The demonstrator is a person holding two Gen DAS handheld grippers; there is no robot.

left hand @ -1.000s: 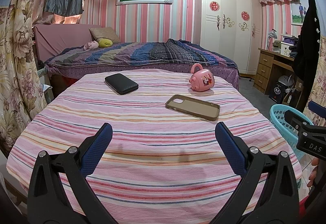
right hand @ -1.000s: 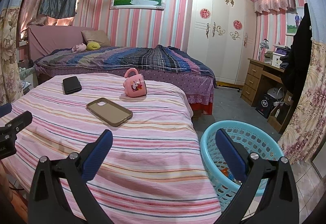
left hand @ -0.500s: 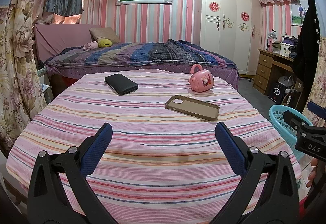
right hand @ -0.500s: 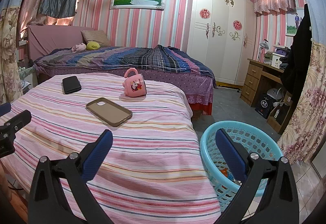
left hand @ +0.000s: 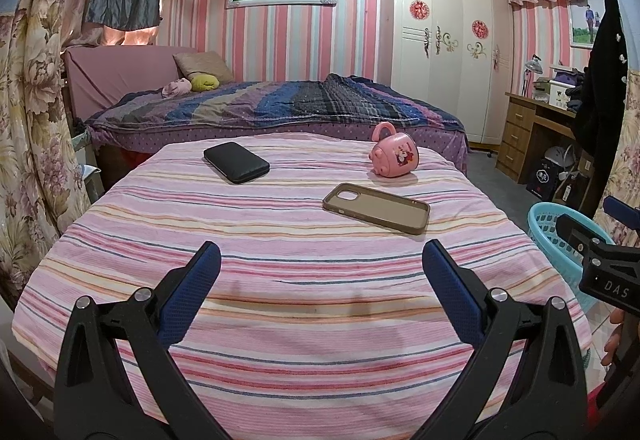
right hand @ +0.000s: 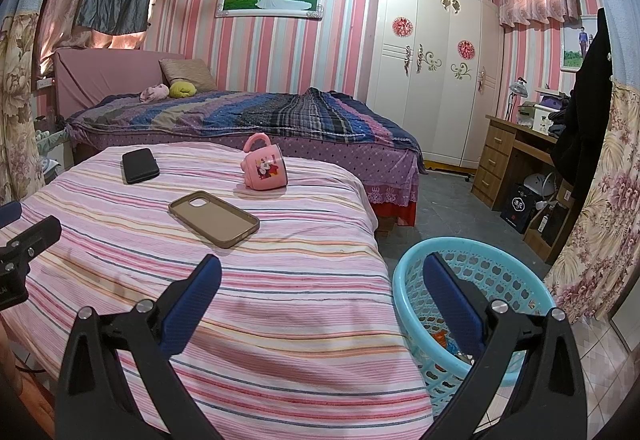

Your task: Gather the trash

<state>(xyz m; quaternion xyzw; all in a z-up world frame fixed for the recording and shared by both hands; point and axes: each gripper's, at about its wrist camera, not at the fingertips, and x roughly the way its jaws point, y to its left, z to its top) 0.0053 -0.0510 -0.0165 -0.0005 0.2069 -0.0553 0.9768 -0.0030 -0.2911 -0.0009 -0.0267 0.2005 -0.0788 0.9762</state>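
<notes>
Trash is being sought on the striped bench: only a phone case is lying near, at one o'clock from the left tool, long axis running ten to four. The basket is being kept under the right tool. Both tools are being held wide open, empty; the left is judged nearer.

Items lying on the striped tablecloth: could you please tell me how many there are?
3: black case at the far left, pink mug tipped over at the far right, brown phone case nearer, right of centre. None seem hidden.
</notes>
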